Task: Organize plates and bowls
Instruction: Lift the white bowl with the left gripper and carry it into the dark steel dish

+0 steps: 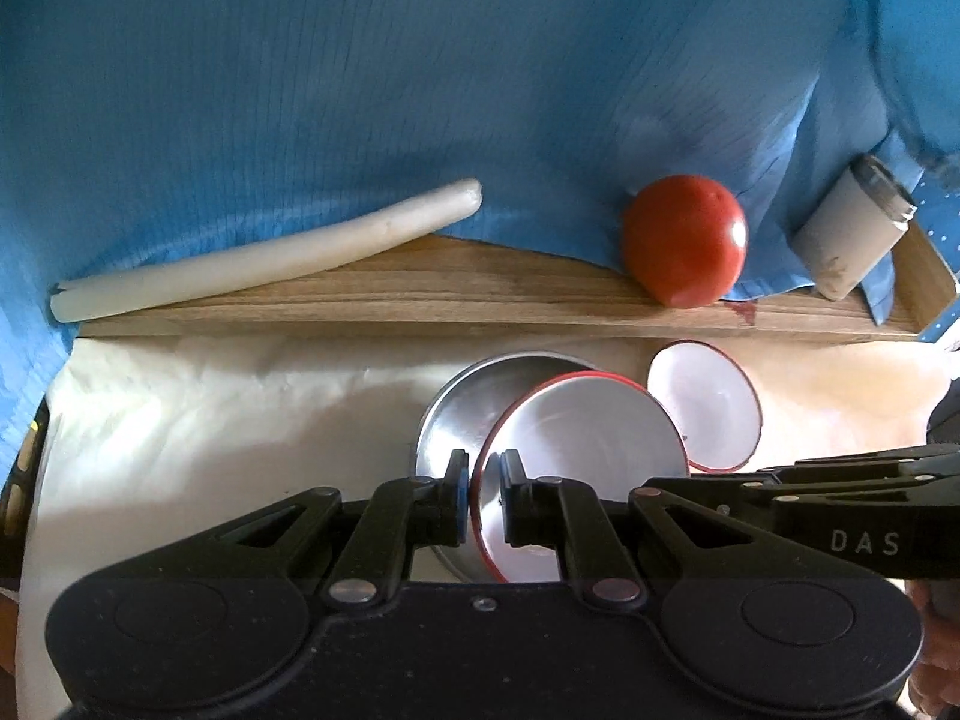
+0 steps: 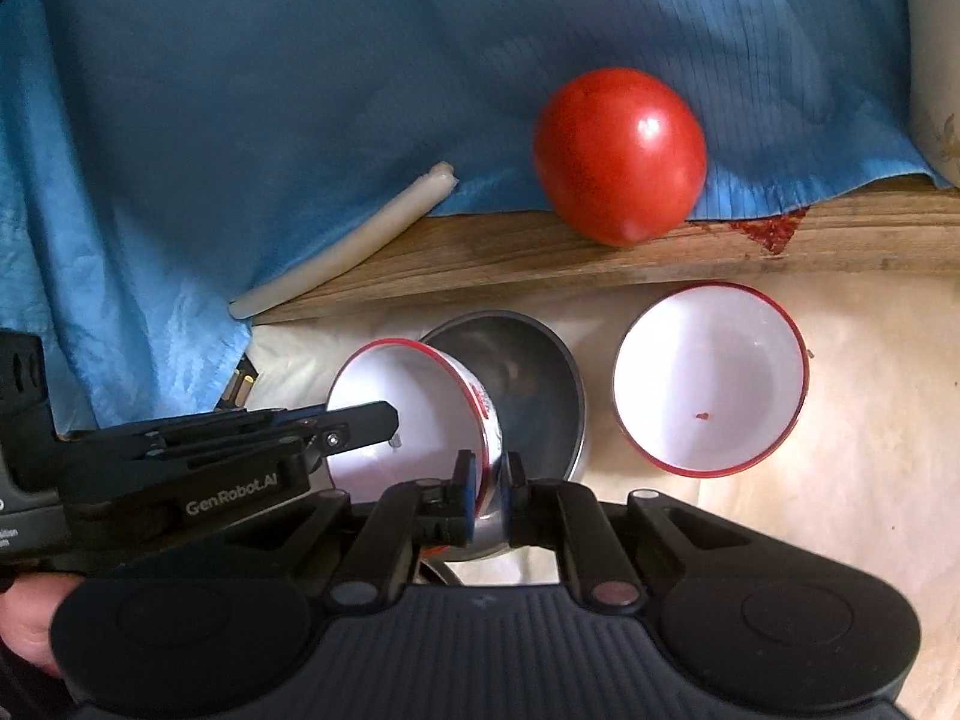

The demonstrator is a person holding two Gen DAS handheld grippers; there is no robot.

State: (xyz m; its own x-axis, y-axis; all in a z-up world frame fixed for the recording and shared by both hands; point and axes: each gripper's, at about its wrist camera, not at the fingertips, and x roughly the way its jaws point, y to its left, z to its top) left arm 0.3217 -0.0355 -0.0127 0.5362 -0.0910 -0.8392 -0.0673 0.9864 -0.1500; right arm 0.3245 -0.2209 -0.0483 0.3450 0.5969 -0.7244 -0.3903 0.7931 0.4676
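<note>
A white enamel bowl with a red rim (image 1: 591,450) (image 2: 408,414) is tilted over a steel bowl (image 1: 474,408) (image 2: 528,396). My left gripper (image 1: 483,492) is shut on the tilted bowl's rim. My right gripper (image 2: 487,495) is shut on the near rim of the steel bowl, right beside the tilted bowl's wall. A second red-rimmed white bowl (image 1: 708,405) (image 2: 711,378) stands upright to the right on the pale paper. The left gripper also shows in the right wrist view (image 2: 366,420), and the right gripper's body shows in the left wrist view (image 1: 852,468).
A wooden board (image 1: 480,294) (image 2: 540,252) lies behind the bowls, partly under a blue cloth (image 1: 360,90) (image 2: 300,60). On it rest a red tomato (image 1: 684,240) (image 2: 621,156), a long white stick (image 1: 270,252) (image 2: 348,240) and a white cylinder (image 1: 852,234).
</note>
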